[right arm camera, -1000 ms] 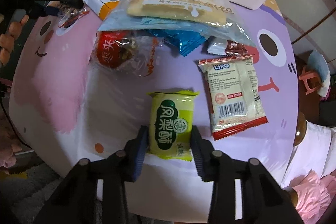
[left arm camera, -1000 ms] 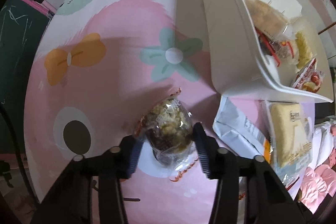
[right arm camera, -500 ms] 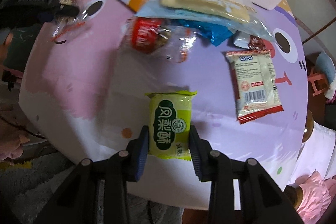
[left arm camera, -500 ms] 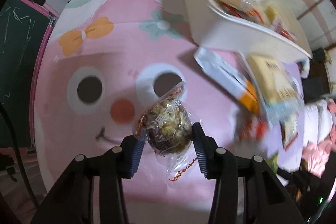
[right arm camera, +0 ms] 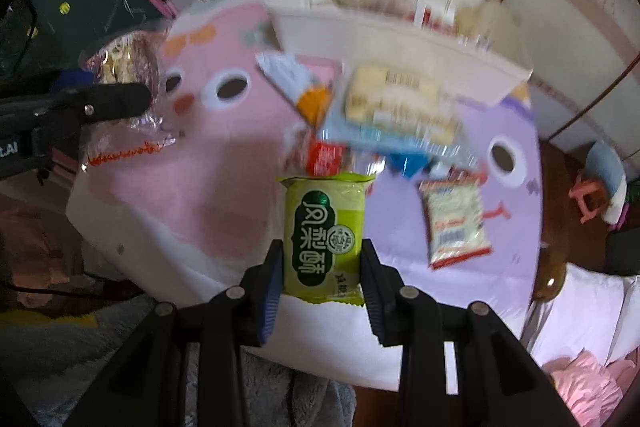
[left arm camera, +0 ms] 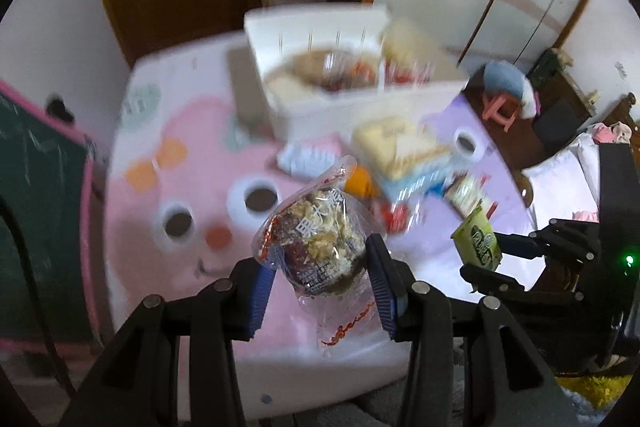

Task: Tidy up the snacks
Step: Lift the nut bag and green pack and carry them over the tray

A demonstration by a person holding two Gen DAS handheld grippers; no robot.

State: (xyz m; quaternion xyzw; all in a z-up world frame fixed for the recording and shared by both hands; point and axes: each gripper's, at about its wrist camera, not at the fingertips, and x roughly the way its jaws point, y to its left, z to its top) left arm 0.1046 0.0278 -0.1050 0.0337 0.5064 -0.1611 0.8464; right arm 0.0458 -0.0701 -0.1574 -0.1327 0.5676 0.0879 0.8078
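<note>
My left gripper [left arm camera: 318, 273] is shut on a clear-wrapped nut cake [left arm camera: 316, 237] and holds it high above the near edge of the table. My right gripper [right arm camera: 322, 269] is shut on a green pineapple-cake packet [right arm camera: 325, 235], also lifted off the table. The nut cake shows at the left of the right wrist view [right arm camera: 124, 67], the green packet at the right of the left wrist view [left arm camera: 478, 241]. A white bin [right arm camera: 400, 43] with several snacks in it stands at the far side of the table.
On the pink and purple cartoon tablecloth [right arm camera: 224, 187] lie a bread pack [right arm camera: 396, 99], a white and orange pouch [right arm camera: 296, 87], a red-wrapped snack [right arm camera: 326, 157] and a red-edged cracker packet [right arm camera: 456, 219]. A green chalkboard [left arm camera: 36, 187] stands left. A pink stool [right arm camera: 588, 201] is at the right.
Both grippers have lifted their snacks off the table and pulled back toward the near edge. The view now takes in the whole table and the room behind it.
</note>
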